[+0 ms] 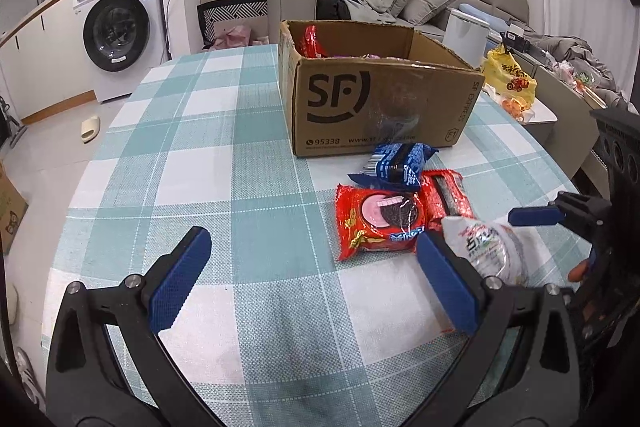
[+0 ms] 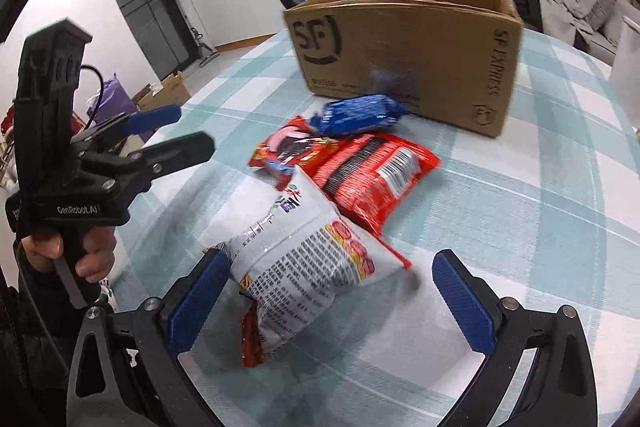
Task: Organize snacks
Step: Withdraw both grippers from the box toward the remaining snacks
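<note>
We see a white snack bag (image 2: 304,259) with dense printed text and a red edge, lying tilted on the checked surface (image 1: 224,163), its near end just beside one blue pad. Behind it lie two red cookie packs side by side: one (image 1: 378,223) shows a pink-cream sandwich cookie, the other (image 2: 372,175) shows a barcode label and rests partly under the white bag. A blue cookie pack (image 1: 396,165) sits behind them, just in front of the open brown cardboard box (image 1: 380,99) marked SF, which holds another red packet (image 1: 310,41) upright at its far left corner.
</note>
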Demonstrator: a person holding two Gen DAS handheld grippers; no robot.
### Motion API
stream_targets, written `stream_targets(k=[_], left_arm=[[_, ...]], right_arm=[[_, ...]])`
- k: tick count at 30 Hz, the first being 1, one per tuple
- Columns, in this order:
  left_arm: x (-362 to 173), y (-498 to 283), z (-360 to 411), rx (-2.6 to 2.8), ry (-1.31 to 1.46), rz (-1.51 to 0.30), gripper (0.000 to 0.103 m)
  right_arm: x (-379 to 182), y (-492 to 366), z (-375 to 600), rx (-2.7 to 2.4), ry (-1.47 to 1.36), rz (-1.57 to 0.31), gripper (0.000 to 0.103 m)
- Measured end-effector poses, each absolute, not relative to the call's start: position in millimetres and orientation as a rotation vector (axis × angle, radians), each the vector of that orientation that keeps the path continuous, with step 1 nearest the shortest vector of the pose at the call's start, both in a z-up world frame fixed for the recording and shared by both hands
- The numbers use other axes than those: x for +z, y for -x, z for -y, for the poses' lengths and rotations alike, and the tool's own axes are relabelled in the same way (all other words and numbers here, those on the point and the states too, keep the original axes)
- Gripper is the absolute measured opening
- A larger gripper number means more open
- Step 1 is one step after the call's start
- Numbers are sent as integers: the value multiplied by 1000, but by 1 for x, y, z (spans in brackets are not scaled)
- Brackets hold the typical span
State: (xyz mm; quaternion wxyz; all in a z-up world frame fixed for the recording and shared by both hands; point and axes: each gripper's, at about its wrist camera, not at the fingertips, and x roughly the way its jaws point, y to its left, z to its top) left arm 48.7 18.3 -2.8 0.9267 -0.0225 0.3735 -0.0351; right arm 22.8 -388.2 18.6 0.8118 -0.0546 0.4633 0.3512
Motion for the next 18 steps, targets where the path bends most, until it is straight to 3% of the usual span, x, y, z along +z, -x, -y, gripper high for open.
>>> stream_targets(k=[18], left_arm=[[-28, -68, -8, -96, 65, -828, 102]], right_arm=[[23, -60, 444, 605, -23, -997, 103]])
